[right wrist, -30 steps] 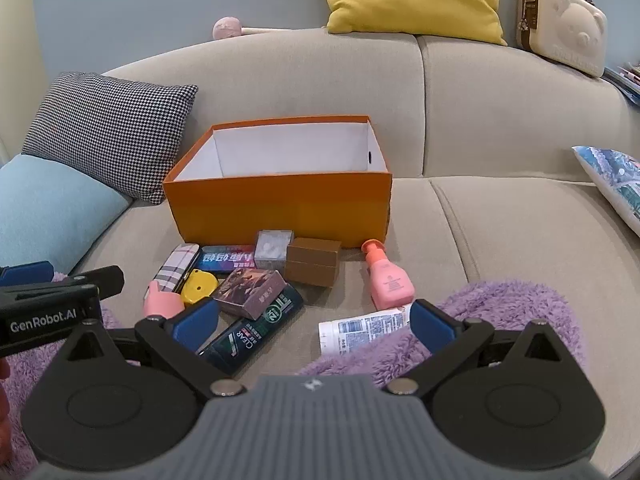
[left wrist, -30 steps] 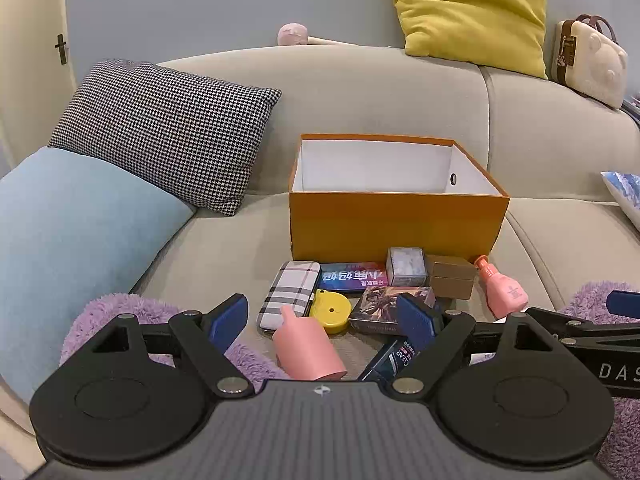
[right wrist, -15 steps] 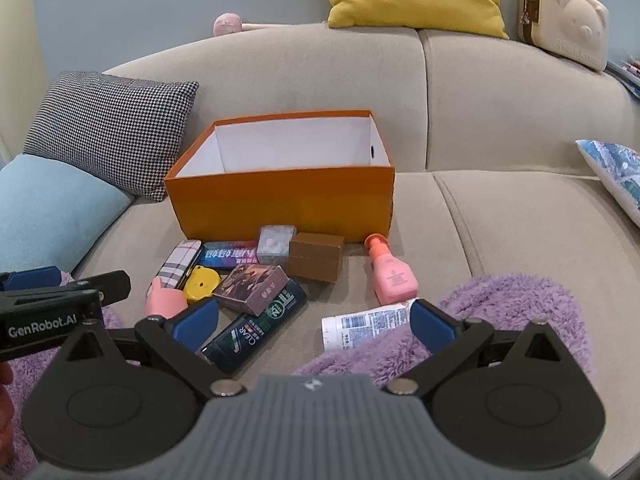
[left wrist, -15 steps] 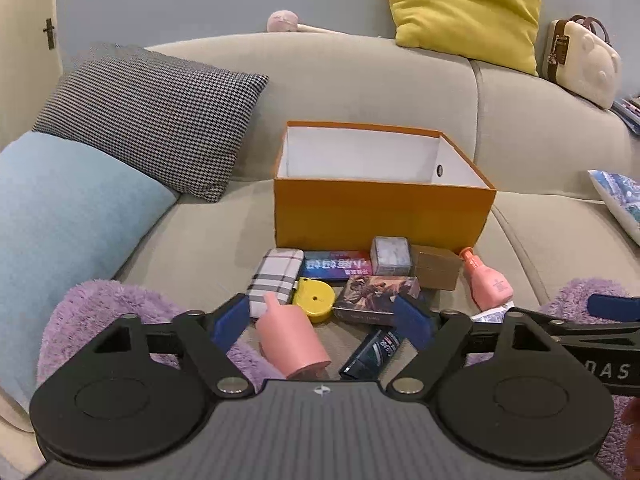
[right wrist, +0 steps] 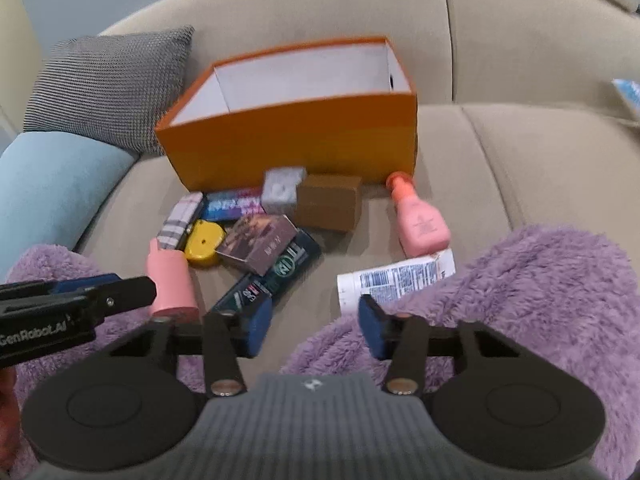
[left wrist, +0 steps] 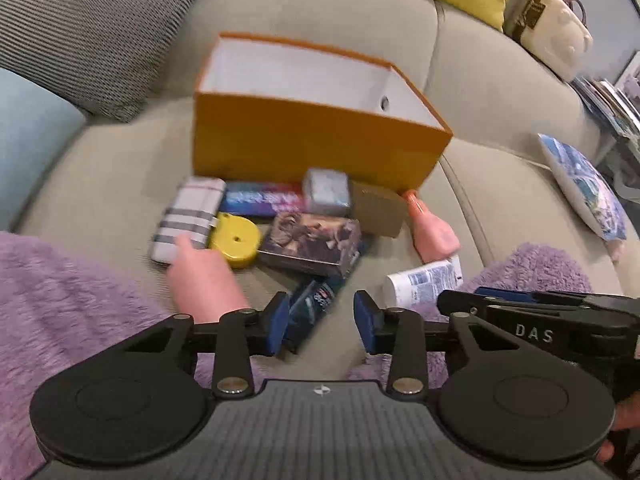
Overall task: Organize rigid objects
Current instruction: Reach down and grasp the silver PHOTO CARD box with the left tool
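An open orange box [left wrist: 312, 140] with a white inside stands on the sofa; it also shows in the right wrist view [right wrist: 296, 140]. In front of it lie several items: a plaid case [left wrist: 188, 216], a yellow tape measure [left wrist: 236, 240], a dark picture box [left wrist: 310, 242], a brown box [right wrist: 330, 202], a pink bottle [right wrist: 418, 220], a pink cup [right wrist: 170, 280], a dark shampoo bottle [right wrist: 272, 280] and a white tube [right wrist: 394, 280]. My left gripper [left wrist: 322, 322] is open, empty, just short of the shampoo bottle. My right gripper [right wrist: 314, 326] is open and empty above the cushion.
A purple fluffy blanket [right wrist: 540, 300] covers the sofa's front on both sides. A houndstooth pillow [left wrist: 92, 28] and a light blue pillow [left wrist: 28, 136] lie at the left. A printed pillow [left wrist: 584, 188] and a cream bag [left wrist: 556, 32] are at the right.
Both grippers have moved forward and tilted down toward the pile. Both jaws have narrowed, though they stay open. The objects have not moved.
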